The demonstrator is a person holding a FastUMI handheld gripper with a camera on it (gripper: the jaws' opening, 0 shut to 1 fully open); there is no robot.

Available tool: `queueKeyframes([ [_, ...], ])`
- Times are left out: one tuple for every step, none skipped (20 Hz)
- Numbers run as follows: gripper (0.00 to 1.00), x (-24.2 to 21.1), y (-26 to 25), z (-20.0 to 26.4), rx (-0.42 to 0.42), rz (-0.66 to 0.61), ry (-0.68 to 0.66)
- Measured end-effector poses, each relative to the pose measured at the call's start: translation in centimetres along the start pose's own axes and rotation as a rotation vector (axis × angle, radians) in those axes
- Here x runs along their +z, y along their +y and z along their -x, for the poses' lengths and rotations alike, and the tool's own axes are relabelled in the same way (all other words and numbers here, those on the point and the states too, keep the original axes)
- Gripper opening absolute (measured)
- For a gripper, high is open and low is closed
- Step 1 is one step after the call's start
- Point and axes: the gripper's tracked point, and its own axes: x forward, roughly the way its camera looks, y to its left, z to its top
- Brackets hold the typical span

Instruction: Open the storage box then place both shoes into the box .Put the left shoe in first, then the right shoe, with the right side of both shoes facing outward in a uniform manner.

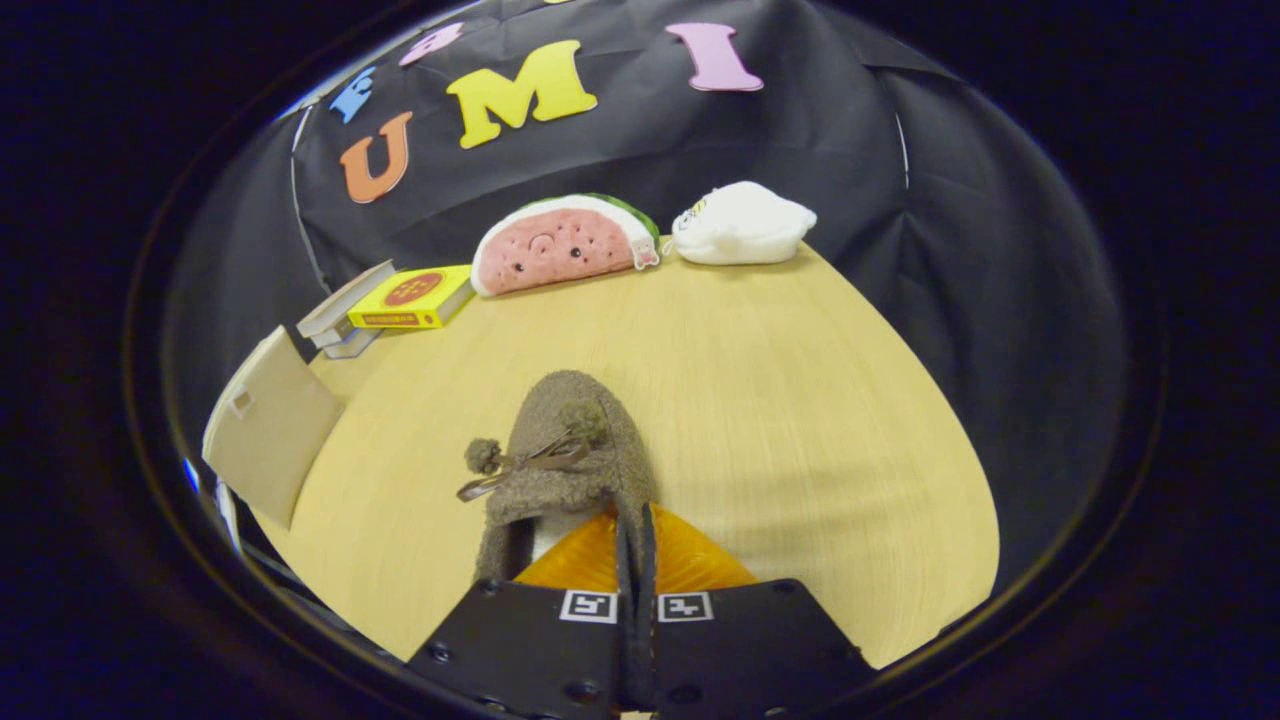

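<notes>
Pale wooden table (760,400) stretching out ahead, and the gripper (637,550) has its fingers pinched together on the side wall of the fuzzy brown shoe (570,450), toe pointing toward the watermelon plush (560,245) at the far edge.

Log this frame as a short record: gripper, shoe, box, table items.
gripper: fingers closed together, pinching the shoe's rim
shoe: brown, fuzzy, bow with pompoms, toe pointing away from the fingers
box: beige, at the table's edge, left of the shoe
table: books, watermelon plush, white plush along the far side
</notes>
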Motion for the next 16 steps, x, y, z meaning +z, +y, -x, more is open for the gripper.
queueKeyframes([
  [0.00,-0.1,0.0,0.1,0.003,-0.026,0.000],
  [0.00,-0.2,0.0,0.2,0.004,-0.046,0.001],
  [0.00,-0.3,0.2,0.5,0.009,-0.074,0.002],
  [0.00,-0.4,0.5,0.7,0.016,-0.102,0.003],
  [0.00,-0.4,1.0,0.9,0.028,-0.130,0.004],
  [0.00,-0.3,1.6,1.1,0.035,-0.157,0.002],
  [0.00,-0.2,2.1,1.4,0.041,-0.178,-0.002],
  [0.00,0.0,2.8,1.7,0.042,-0.198,-0.009],
  [0.00,0.2,3.8,2.1,0.046,-0.212,-0.016],
  [0.00,0.4,4.9,2.5,0.048,-0.223,-0.023],
  [0.00,0.7,6.0,3.0,0.051,-0.233,-0.025],
  [0.00,1.2,7.2,3.6,0.058,-0.247,-0.028],
  [0.00,1.9,8.5,4.3,0.065,-0.255,-0.040],
  [0.00,2.8,9.9,5.1,0.070,-0.255,-0.060],
  [0.00,3.6,11.3,6.0,0.074,-0.253,-0.080],
  [0.00,4.3,12.9,6.8,0.082,-0.252,-0.097],
])
